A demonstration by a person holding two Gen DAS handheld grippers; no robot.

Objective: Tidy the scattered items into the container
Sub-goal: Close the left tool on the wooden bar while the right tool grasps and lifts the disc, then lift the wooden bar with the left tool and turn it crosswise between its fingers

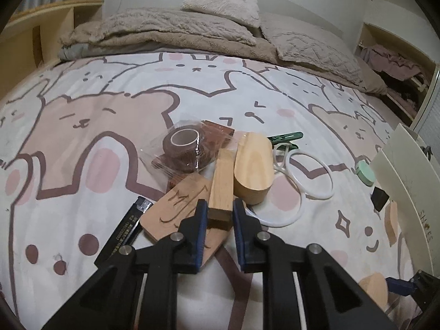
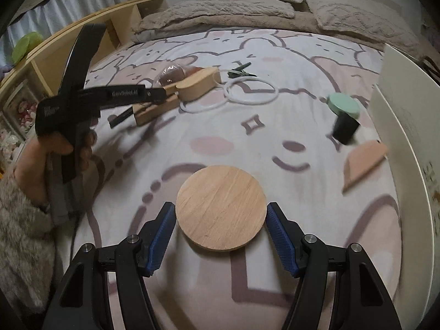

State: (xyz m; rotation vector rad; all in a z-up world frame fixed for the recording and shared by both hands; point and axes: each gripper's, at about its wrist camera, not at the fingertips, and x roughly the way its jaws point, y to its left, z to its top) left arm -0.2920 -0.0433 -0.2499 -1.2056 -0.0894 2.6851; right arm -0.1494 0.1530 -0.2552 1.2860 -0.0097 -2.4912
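2 grippers are at work on the bed [image 1: 82,104], so take each view in turn.

Left wrist view: your left gripper [image 1: 219,213] has its jaws set narrow around the near end of the wooden bar [image 1: 221,184]. The left pad looks to be touching the wood; a sliver of gap shows on the right, so I judge the grip not yet firm. The bar lies across the engraved wooden plaque [image 1: 178,206], just under the jaws, and its far end leans against the oval wooden block [image 1: 253,167], ahead and right of the jaws. If you lift with only the end pinched, the bar may pivot and drag the plaque or knock the block. The bagged tape roll [image 1: 184,148] sits ahead and left, near enough for its slick wrapper to be snagged. The white rings [image 1: 302,176] lie right of the block.

Right wrist view: your right gripper [image 2: 220,220] stands with jaws wide, 1 either side of the round wooden disc [image 2: 221,209], not yet pressing it. The disc lies flat on soft bedding, so closing on its thin rim could tip it or slide it out forward. The white container [image 2: 404,126] is off to the right of the jaws, and the mint-lidded jar [image 2: 345,115] and wedge-shaped wooden piece [image 2: 364,162] lie between; swing low and you may strike them.
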